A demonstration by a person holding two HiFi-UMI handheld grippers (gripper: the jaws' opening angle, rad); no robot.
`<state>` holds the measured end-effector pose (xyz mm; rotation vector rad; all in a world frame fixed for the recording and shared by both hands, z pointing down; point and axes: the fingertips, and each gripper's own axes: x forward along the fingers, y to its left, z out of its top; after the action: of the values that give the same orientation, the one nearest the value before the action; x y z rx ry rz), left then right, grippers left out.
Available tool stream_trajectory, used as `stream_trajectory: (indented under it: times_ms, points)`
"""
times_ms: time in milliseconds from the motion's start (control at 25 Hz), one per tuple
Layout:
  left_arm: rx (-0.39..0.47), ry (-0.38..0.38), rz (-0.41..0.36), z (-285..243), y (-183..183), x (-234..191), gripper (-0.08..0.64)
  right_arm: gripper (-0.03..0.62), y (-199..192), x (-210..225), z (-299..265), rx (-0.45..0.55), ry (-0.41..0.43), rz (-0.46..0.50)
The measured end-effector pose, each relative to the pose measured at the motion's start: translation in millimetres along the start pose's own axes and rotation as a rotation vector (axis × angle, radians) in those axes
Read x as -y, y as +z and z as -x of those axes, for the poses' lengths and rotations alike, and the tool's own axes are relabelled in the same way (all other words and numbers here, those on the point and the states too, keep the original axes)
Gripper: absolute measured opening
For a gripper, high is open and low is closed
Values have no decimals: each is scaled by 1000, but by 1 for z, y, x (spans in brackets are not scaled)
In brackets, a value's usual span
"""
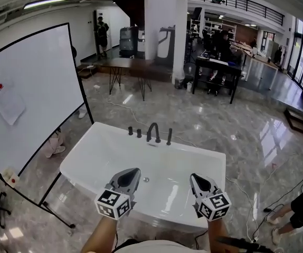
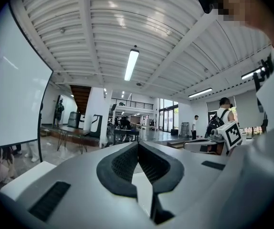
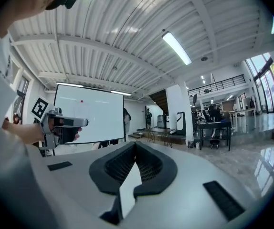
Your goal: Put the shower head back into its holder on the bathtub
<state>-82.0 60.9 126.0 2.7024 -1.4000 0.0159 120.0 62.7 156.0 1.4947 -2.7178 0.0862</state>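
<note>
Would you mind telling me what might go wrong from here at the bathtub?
1. Both the left claw and right claw are shut and empty; reaching in like that may knock the slim black upright piece rather than grip it.
2. It stands close beside the spout on the far rim of the bathtub, so a claw could bump the spout.

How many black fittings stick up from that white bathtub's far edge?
4, in a row on the far rim: two short knobs at left, an arched spout, a slim upright piece at right. None looks hidden.
</note>
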Motion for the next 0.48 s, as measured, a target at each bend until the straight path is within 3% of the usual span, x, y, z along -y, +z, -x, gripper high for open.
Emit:
stream_trajectory:
  times_ms: [120, 280, 480]
  points:
    - [13, -3, -11, 19, 5, -22, 18, 10, 8, -24, -11, -15, -5, 52]
    - [23, -16, -3, 42, 9, -59, 18, 10, 21, -51, -23, -4, -50, 51]
    - [25, -38, 0, 55, 11, -74, 18, 10, 35, -65, -22, 3, -89, 66]
